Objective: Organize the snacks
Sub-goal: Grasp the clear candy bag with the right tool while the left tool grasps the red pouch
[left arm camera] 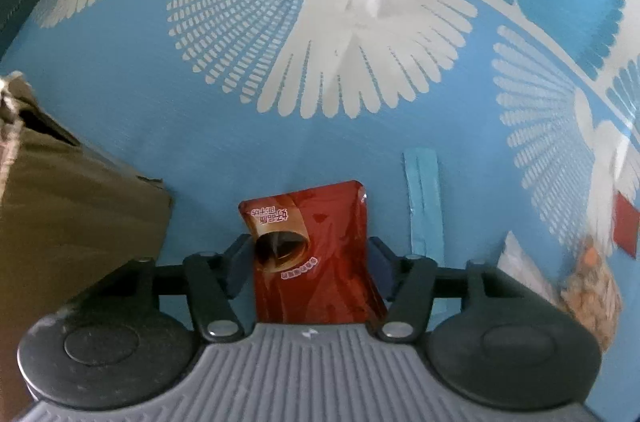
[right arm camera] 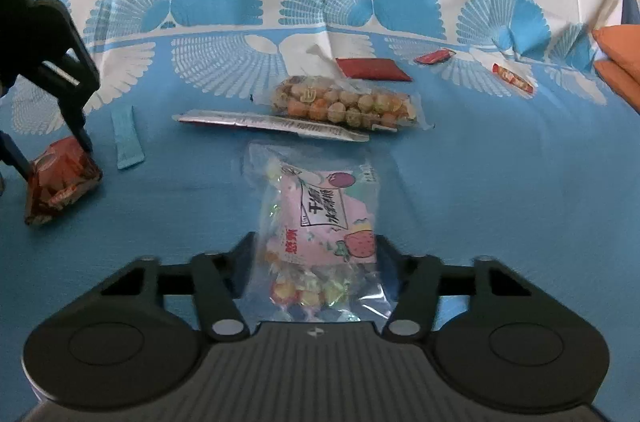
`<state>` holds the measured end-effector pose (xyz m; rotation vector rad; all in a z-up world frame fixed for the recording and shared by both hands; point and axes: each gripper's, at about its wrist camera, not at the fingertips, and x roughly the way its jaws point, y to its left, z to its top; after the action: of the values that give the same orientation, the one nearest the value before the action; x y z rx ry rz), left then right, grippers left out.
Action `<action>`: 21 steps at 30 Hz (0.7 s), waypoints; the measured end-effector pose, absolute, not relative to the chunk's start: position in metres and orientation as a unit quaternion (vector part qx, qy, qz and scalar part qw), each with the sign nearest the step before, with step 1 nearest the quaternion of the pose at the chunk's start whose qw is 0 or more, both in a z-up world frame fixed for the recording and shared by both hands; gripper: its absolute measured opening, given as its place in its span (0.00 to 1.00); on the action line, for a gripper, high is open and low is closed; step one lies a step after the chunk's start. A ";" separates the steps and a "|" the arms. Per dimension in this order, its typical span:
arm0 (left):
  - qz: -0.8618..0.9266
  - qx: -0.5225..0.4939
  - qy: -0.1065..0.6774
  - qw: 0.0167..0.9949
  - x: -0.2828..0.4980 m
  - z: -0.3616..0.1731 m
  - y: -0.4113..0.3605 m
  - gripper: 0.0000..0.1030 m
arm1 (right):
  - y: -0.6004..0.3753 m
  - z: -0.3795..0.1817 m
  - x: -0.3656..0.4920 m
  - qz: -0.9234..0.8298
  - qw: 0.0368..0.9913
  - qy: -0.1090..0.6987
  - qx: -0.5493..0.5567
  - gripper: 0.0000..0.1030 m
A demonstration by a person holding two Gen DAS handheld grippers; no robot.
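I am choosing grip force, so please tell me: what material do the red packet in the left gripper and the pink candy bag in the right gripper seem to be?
The red packet looks like glossy plastic or foil laminate: bright highlights, smooth printed face. The pink candy bag seems thin clear plastic film with a printed label; wrapped candies show through it, and it crinkles.

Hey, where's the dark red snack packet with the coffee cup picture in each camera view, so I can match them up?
Left wrist view: the dark red foil snack packet sits bottom centre, pinched between the left gripper jaws.
Right wrist view: the same packet is at the far left edge, held there by the left gripper.
Shared landmark: the light blue flat stick wrapper lying beside it.
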<state>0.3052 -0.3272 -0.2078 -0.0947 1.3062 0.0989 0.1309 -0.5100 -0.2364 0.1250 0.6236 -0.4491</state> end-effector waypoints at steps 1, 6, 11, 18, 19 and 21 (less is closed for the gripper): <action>0.039 -0.039 0.603 0.796 0.301 -0.203 -0.327 0.62 | -0.512 -0.235 0.130 -0.220 0.926 0.300 0.066 0.46; 0.002 -0.029 0.589 0.808 0.277 -0.171 -0.324 0.61 | -0.523 -0.226 0.123 -0.235 0.920 0.293 0.114 0.37; -0.054 -0.041 0.572 0.817 0.246 -0.125 -0.306 0.61 | -0.517 -0.196 0.091 -0.232 0.921 0.273 0.153 0.37; -0.124 -0.048 0.536 0.834 0.179 -0.050 -0.265 0.61 | -0.480 -0.117 0.026 -0.221 0.940 0.211 0.151 0.37; -0.133 -0.049 0.529 0.837 0.168 -0.039 -0.256 0.61 | -0.472 -0.104 0.017 -0.216 0.945 0.199 0.142 0.37; -0.149 -0.045 0.517 0.841 0.146 -0.020 -0.237 0.61 | -0.458 -0.079 0.001 -0.203 0.954 0.181 0.126 0.37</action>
<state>0.1457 -0.2366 -0.0196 -0.0945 1.0933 -0.3151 0.0014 -0.4579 -0.0795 0.2560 0.3687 -0.4129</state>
